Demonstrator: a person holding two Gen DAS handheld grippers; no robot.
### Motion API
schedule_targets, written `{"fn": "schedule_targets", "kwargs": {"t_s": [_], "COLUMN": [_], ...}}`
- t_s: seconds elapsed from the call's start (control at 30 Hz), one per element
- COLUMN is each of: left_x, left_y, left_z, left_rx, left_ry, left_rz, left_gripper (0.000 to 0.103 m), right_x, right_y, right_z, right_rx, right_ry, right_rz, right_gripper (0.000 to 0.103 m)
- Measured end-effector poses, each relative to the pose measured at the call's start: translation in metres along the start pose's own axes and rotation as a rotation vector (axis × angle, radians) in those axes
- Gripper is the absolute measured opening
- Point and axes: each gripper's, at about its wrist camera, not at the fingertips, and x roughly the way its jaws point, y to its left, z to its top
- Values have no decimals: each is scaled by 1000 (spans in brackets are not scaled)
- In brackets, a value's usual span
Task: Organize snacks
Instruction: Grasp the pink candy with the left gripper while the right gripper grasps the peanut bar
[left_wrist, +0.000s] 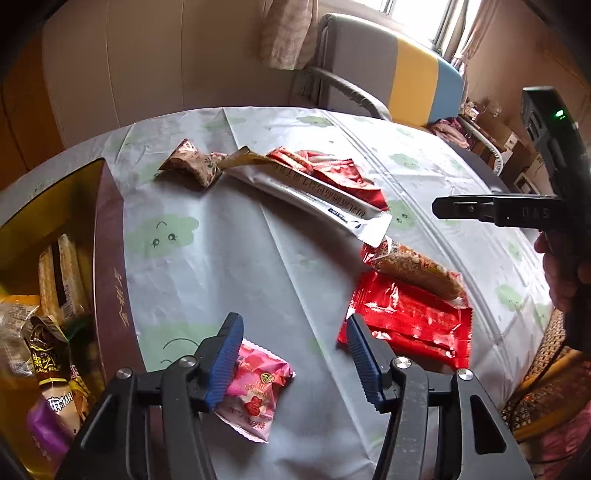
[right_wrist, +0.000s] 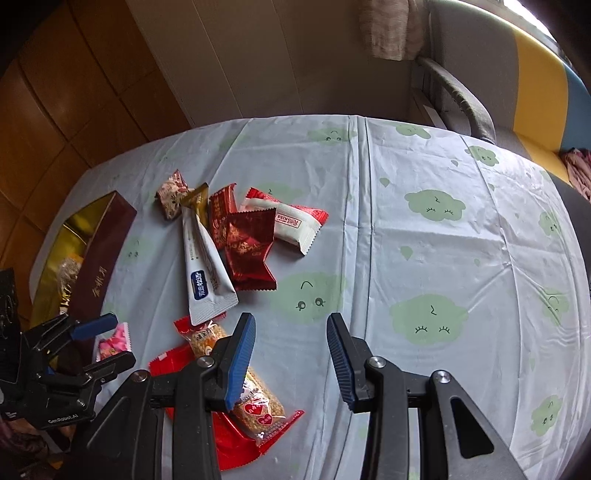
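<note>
The left gripper (left_wrist: 293, 360) is hanging low over the table (left_wrist: 229, 266) with its blue-padded fingers (left_wrist: 225, 363) spread wide and holding nothing. A pink candy packet (left_wrist: 255, 387) is lying flat on the cloth just beside the left finger, partly tucked under it; whether the pad is touching it cannot be told. To the left, an open box (left_wrist: 110, 258) with a maroon wall and gold lining is sitting at the table edge, already holding several wrapped snacks (left_wrist: 55, 332).

The right gripper (right_wrist: 291, 360) is also hovering with its fingers spread apart, gripping nothing. Under its left finger a clear-wrapped grain bar (right_wrist: 258, 402) is resting on top of a bright red packet (right_wrist: 232, 443). Farther out, a long white sachet (right_wrist: 207, 273) is lying across a cluster of dark red packets (right_wrist: 247, 251), with a white and red packet (right_wrist: 295, 225) beside them and a small brown patterned packet (right_wrist: 171, 194) near the box. The cloth is pale with green cloud faces. A striped chair (left_wrist: 406, 70) is standing beyond the table.
</note>
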Motion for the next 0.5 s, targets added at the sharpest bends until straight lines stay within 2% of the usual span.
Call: {"fn": "schedule_targets", "kwargs": {"t_s": [0.1, 0.17, 0.27, 0.33, 0.4, 0.43, 0.5], "left_x": [0, 0, -16, -28, -36, -39, -41], "left_y": [-1, 0, 6, 9, 7, 4, -2], "left_z": [4, 6, 10, 13, 13, 12, 8], "left_rx": [17, 18, 7, 47, 120, 181, 286], "left_ry": [-2, 12, -3, 0, 19, 28, 68], "left_rz": [-1, -11, -60, -60, -43, -20, 23], "left_gripper": [59, 59, 59, 59, 59, 59, 59], "right_x": [5, 11, 25, 35, 47, 49, 46], "right_y": [13, 26, 43, 56, 61, 60, 55], "right_z": [-2, -6, -14, -22, -29, -30, -27], "right_rx": [-49, -109, -178, -248, -299, -299, -267], "right_ry": [40, 62, 141, 175, 196, 201, 184], "right_rz": [95, 82, 99, 70, -47, -74, -88], "right_gripper": [45, 46, 49, 53, 53, 53, 45]}}
